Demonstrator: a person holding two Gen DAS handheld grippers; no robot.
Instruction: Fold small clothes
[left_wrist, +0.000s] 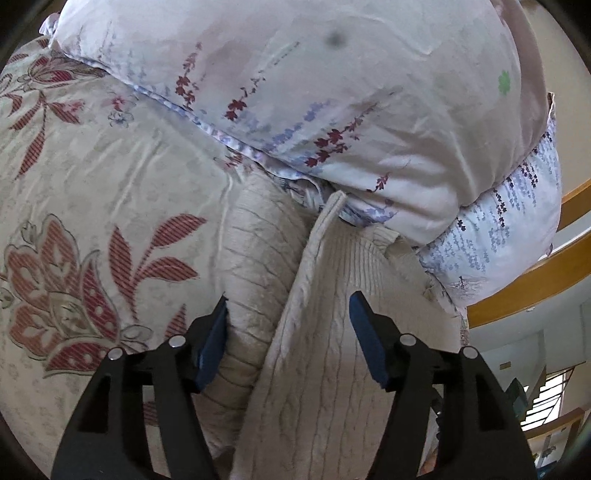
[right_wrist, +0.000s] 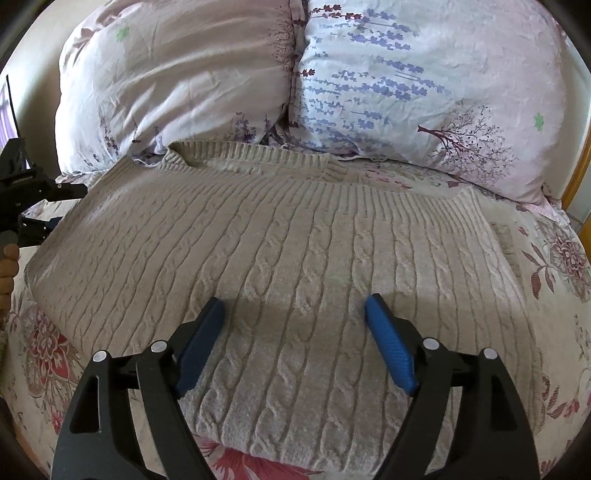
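A beige cable-knit sweater (right_wrist: 280, 243) lies spread on a floral bedsheet (right_wrist: 40, 354), its ribbed edge near the pillows. My right gripper (right_wrist: 293, 306) is open just above the sweater's near part, holding nothing. My left gripper (left_wrist: 288, 306) is open at the sweater's left edge (left_wrist: 325, 332), where the knit is doubled into a fold (left_wrist: 255, 258) that lies between the fingers. The left gripper also shows at the left edge of the right wrist view (right_wrist: 40, 206).
Two flowered pillows (right_wrist: 177, 74) (right_wrist: 424, 81) lie against the sweater's far edge. The floral sheet (left_wrist: 92, 177) stretches left of the sweater. A wooden bed frame (left_wrist: 532, 280) runs along the right, with the room beyond it.
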